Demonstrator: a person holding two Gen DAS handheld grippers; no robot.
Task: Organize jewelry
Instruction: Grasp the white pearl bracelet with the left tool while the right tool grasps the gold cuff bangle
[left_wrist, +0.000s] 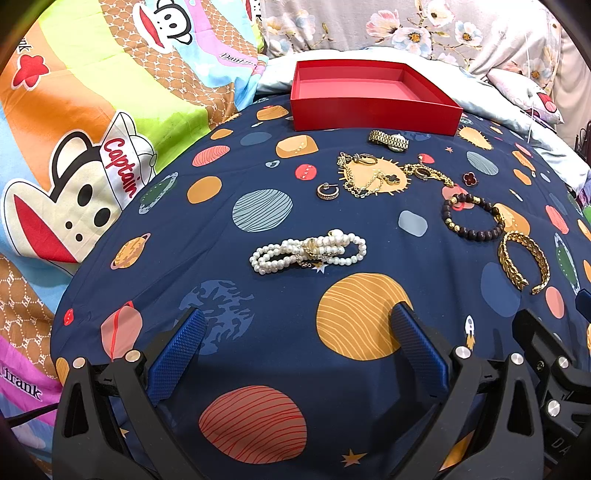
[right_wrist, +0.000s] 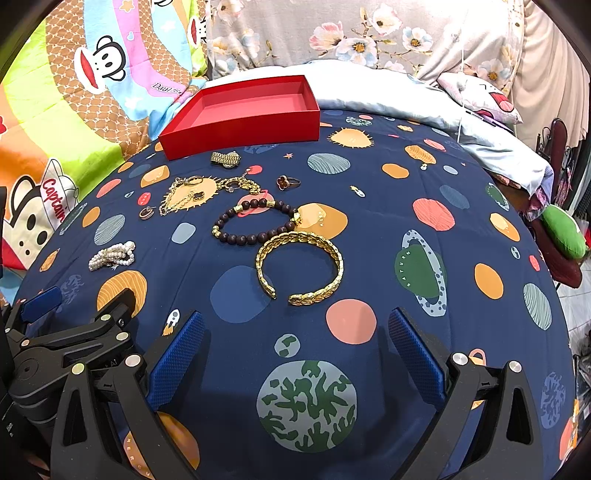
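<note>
The bed is covered by a smooth, matt navy cloth (right_wrist: 369, 221) printed with planets, on which a matt red cardboard box (right_wrist: 240, 125) is set. A glossy, textured gold-metal cuff (right_wrist: 301, 266), a bracelet of dark, wood-like beads (right_wrist: 255, 221) with gold spacers and lustrous white pearl strands (left_wrist: 308, 251) are seen. Each tool's fingers (left_wrist: 177, 354) are faced with rough, knurled blue pads on matt black plastic.

gold chains (left_wrist: 364, 175): tangled, count unclear | ring (right_wrist: 288, 182): stone perhaps red, too small
</note>
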